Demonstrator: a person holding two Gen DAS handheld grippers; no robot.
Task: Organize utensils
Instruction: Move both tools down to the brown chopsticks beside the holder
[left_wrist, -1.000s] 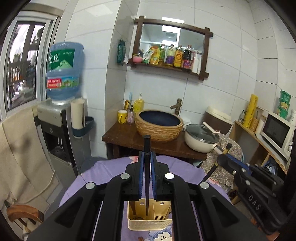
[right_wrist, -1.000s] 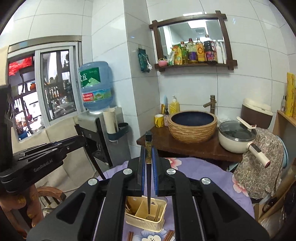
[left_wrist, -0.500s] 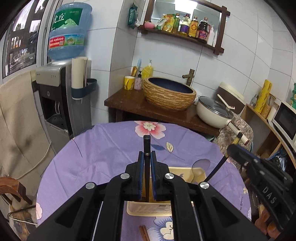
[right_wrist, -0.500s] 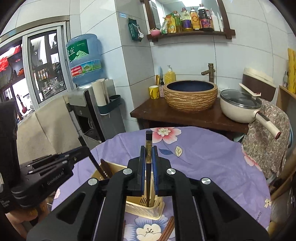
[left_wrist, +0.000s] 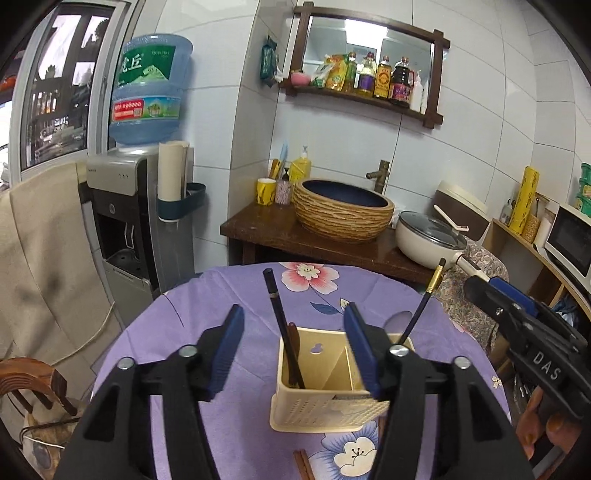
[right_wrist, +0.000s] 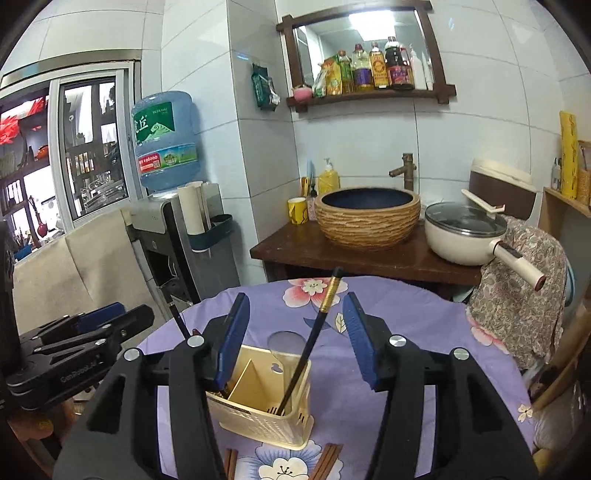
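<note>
Two chopsticks (left_wrist: 281, 334) in holder (left_wrist: 325, 410)

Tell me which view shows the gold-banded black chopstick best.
The right wrist view: the gold-banded chopstick leans in the cream utensil holder, visible from its top to its foot in the compartment. In the left wrist view the same chopstick shows only its upper part, its foot hidden behind the left hand-held gripper.
</note>
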